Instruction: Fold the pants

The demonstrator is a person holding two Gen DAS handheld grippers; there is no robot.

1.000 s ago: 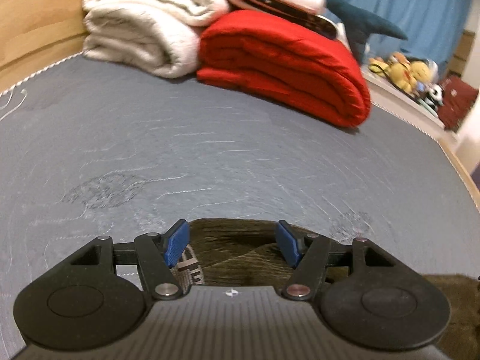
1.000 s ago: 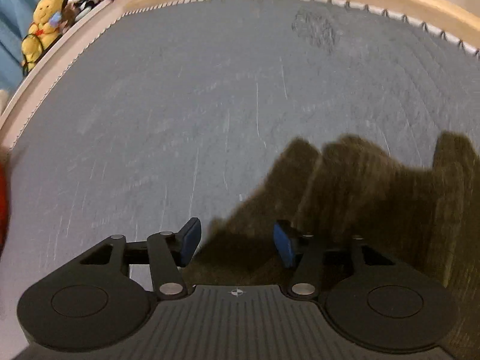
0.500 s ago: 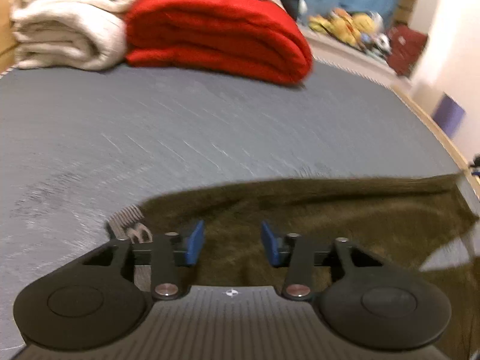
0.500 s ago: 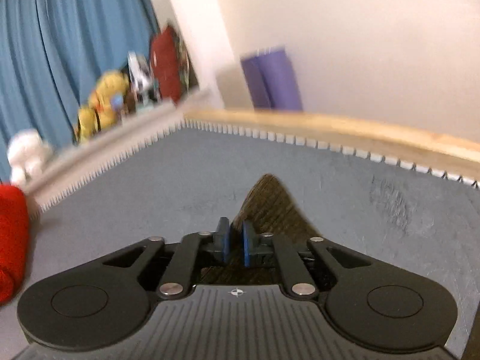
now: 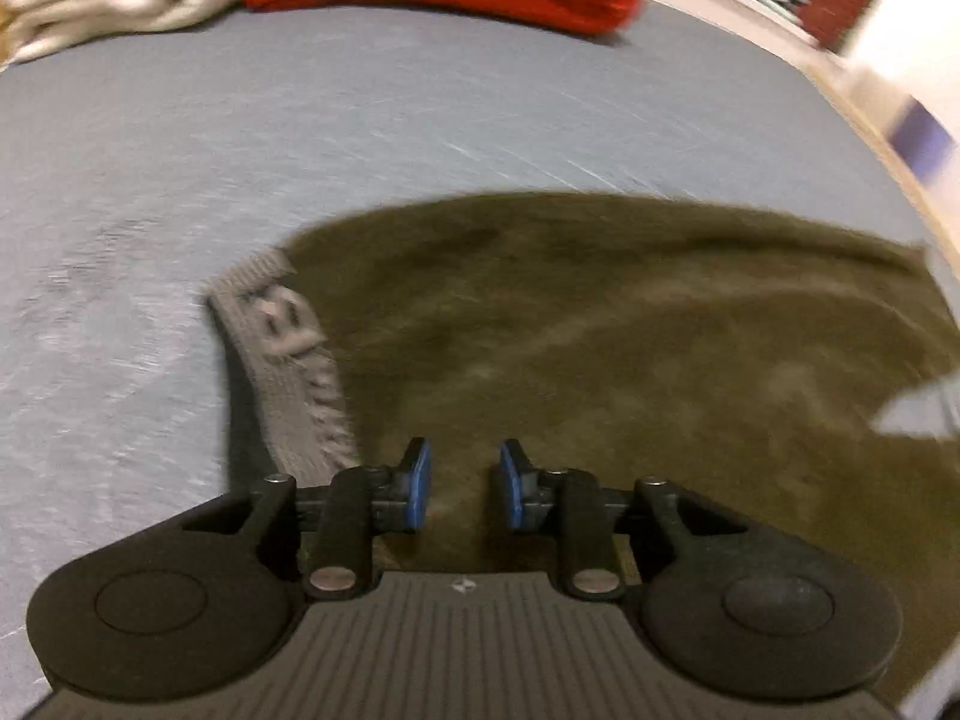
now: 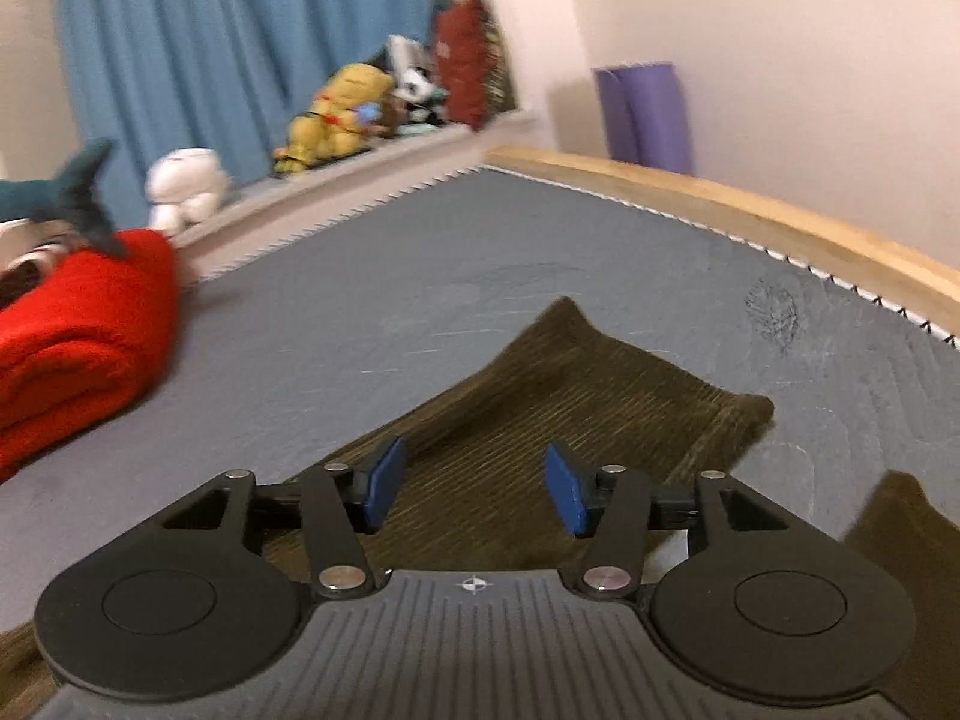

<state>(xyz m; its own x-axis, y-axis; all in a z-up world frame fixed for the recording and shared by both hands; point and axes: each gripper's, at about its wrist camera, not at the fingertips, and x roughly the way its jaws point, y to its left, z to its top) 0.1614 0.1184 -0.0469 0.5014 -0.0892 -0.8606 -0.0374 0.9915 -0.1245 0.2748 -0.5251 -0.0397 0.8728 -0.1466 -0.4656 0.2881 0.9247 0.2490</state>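
One pair of brown pants lies spread on the gray bed, its gray waistband on the left. The left gripper is closing over cloth by the waistband, not pinching yet. It should grab a good bunch before lifting. The right gripper is opening above a pant leg, holding nothing. A red blanket sits far off.

Warm, dim indoor light fell evenly, with no glare and only soft shadows. Both fisheye views bowed at the edges. Motion blur smeared the pants and the red blanket.
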